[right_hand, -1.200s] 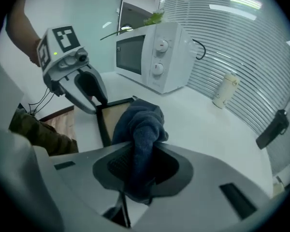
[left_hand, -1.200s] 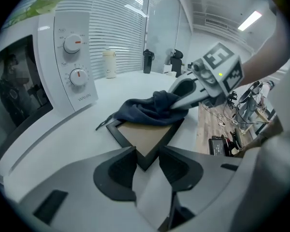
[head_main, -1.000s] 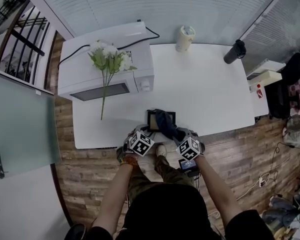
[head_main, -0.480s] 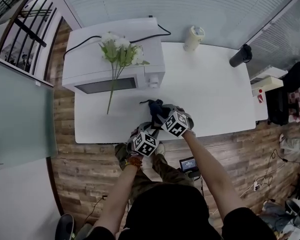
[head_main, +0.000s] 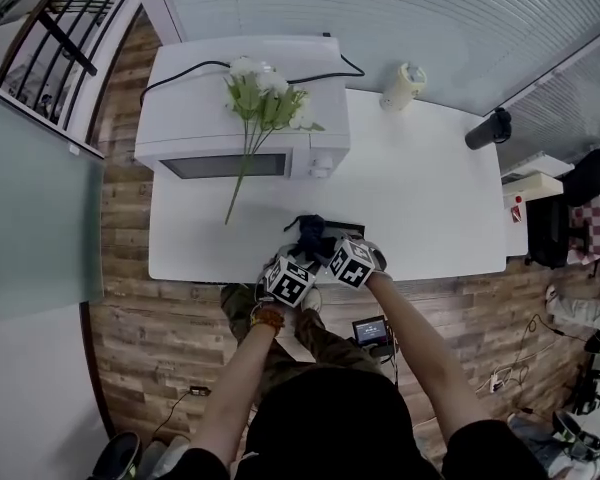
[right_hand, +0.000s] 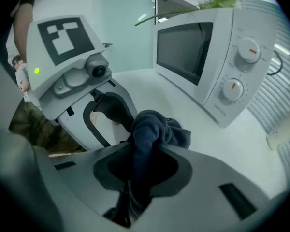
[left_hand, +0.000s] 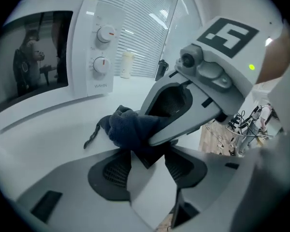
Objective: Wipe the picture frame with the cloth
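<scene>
On the white table (head_main: pixel 430 208), close to its near edge, lies the dark picture frame (head_main: pixel 348 230). A dark blue cloth (head_main: pixel 308 230) is bunched over its left part. My right gripper (head_main: pixel 326 241) is shut on that cloth (right_hand: pixel 154 129), which hangs down between its jaws. Just left of it, my left gripper (head_main: pixel 300 258) is at the frame's near corner (left_hand: pixel 146 157). Its jaws are opening, with the corner lying between them and a gap at each side. In the left gripper view the right gripper's fingers (left_hand: pixel 183 124) press the cloth (left_hand: pixel 130 127) onto the frame.
A white microwave (head_main: pixel 245 133) with flowers (head_main: pixel 265 93) on top stands at the table's far left. A pale cup (head_main: pixel 405 86) and a dark bottle (head_main: pixel 488 128) are at the far edge. The wooden floor and a small screen (head_main: pixel 370 330) lie below the near edge.
My right gripper has moved from the table's near edge up and left onto the frame, taking the cloth with it. The left gripper has stayed at the near edge.
</scene>
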Demonstrator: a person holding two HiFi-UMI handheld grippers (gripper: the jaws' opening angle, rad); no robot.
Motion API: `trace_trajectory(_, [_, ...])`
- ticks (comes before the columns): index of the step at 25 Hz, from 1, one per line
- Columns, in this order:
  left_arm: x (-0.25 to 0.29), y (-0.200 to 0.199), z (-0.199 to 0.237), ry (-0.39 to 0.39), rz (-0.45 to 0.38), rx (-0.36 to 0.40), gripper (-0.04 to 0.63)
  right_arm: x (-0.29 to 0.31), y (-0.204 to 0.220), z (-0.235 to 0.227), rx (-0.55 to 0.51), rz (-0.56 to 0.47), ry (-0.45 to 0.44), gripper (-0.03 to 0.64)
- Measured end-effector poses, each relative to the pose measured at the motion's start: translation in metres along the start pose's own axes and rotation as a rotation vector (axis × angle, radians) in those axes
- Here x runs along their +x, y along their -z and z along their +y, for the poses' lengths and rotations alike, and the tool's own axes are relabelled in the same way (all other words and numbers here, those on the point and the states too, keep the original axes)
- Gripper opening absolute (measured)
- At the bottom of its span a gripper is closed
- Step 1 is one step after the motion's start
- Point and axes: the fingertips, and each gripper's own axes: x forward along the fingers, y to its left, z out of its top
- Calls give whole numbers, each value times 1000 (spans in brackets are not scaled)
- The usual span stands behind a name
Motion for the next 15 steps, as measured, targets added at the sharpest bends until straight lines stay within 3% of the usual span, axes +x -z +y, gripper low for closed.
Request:
trace_trajectory(2, [-1, 0, 1, -5, -8, -1, 222, -2, -5, 6, 39, -16, -138, 67])
trace_trajectory(4, [-5, -2, 1, -24, -13, 17, 222, -20, -16, 5, 114, -136, -227, 72])
trace_trajectory(6, [-12, -8, 1, -45, -29, 57, 214, -48, -17, -18, 238, -300, -147, 75])
trace_trajectory(8, [-14, -16, 1, -32, -71, 33, 179, -77, 7, -45, 303, -371, 28, 75])
trace_trajectory(9, [-13, -18, 0, -14, -88, -1, 178, -88, 26, -49, 281, -355, 97, 75])
trace_trajectory(11, [-6, -18, -1, 11, -79, -37, 180, -96, 66, -37, 165, -250, 153, 75])
trace_trajectory(13, [-2, -15, 2, -5, -47, -10, 174, -87, 100, -19, 68, -107, 144, 75])
trace_trajectory(15, [1, -15, 6, -34, -41, 8, 129, -74, 119, -7, 48, -25, 129, 75])
